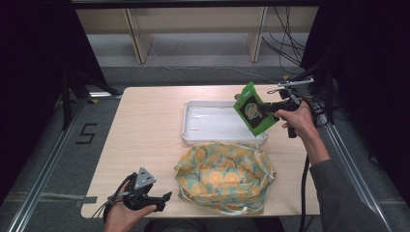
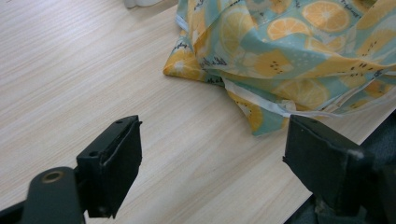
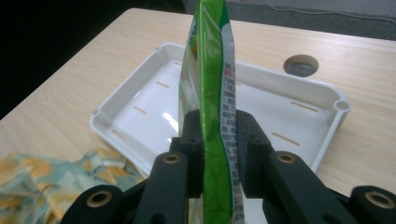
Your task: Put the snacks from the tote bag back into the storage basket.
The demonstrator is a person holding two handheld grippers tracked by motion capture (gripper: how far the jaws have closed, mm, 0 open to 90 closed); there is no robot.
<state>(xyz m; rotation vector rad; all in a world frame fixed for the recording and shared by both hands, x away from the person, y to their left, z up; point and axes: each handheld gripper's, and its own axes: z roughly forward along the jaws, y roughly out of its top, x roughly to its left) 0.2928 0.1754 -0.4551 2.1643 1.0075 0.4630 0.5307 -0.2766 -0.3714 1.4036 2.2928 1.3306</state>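
Glossy green foil packet (image 3: 208, 84), slick and catching the light, pinched between matt black plastic tongs (image 3: 219, 140) with brassy metal rivets. Under it, a white plastic tray (image 3: 327, 98), smooth and shiny, a bright glare on its floor. The desk (image 2: 70, 70) is pale wood-grain laminate, smooth and satin. At its near edge a soft cloth bag (image 2: 289, 51), matt, crumpled, orange-slice print with white piping. The left tongs (image 2: 210, 168): same dull black plastic, slightly scuffed.
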